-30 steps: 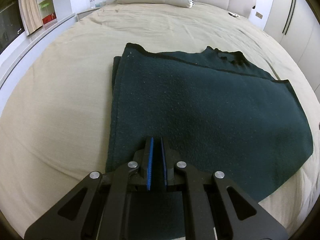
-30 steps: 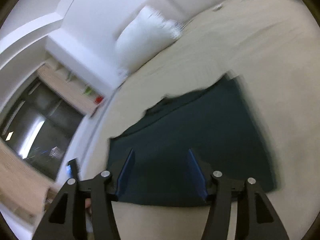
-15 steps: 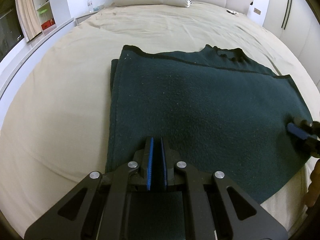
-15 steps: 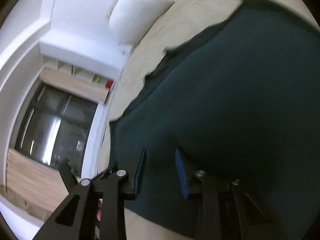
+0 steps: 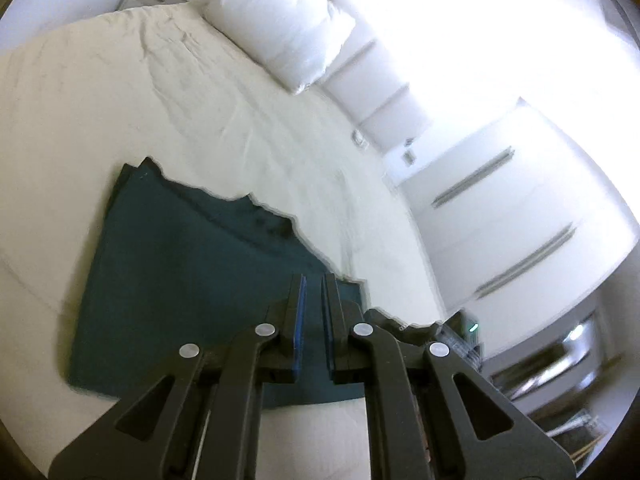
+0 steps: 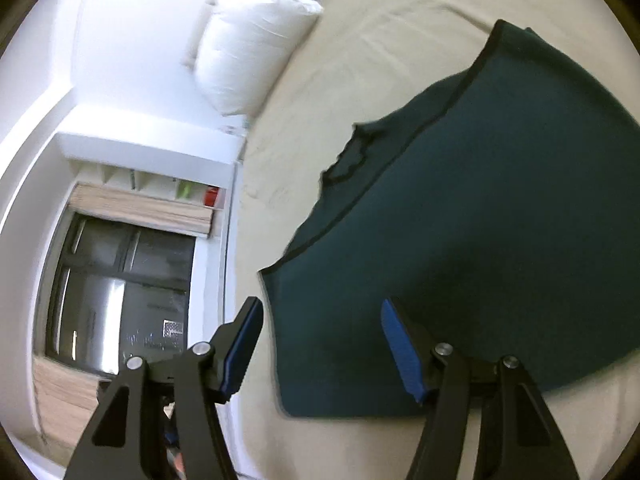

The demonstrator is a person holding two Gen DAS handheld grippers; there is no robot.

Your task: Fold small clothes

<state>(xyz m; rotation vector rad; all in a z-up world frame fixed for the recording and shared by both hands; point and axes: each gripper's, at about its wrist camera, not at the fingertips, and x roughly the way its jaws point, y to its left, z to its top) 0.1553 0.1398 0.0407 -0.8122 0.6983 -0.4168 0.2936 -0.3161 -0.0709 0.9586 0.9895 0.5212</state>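
Observation:
A dark green knit garment point(image 5: 180, 280) lies flat and folded on the beige bed; it also shows in the right wrist view point(image 6: 480, 216), with its neckline toward the pillow. My left gripper point(image 5: 312, 316) hovers above the garment's near right part, its blue-padded jaws a narrow gap apart with nothing between them. My right gripper point(image 6: 320, 344) is wide open and empty, held over the garment's near left corner, one finger point(image 6: 240, 344) over the bed edge, the other point(image 6: 400, 356) over the cloth.
A white pillow point(image 5: 284, 20) lies at the head of the bed against the padded headboard. White wardrobe doors point(image 5: 520, 220) stand to the right. A window and shelf point(image 6: 132, 240) lie beyond the bed's left edge.
My left gripper has lifted off the garment, swung right and tilted, and its jaws have parted slightly. My right gripper has opened wide and drawn back toward the garment's corner.

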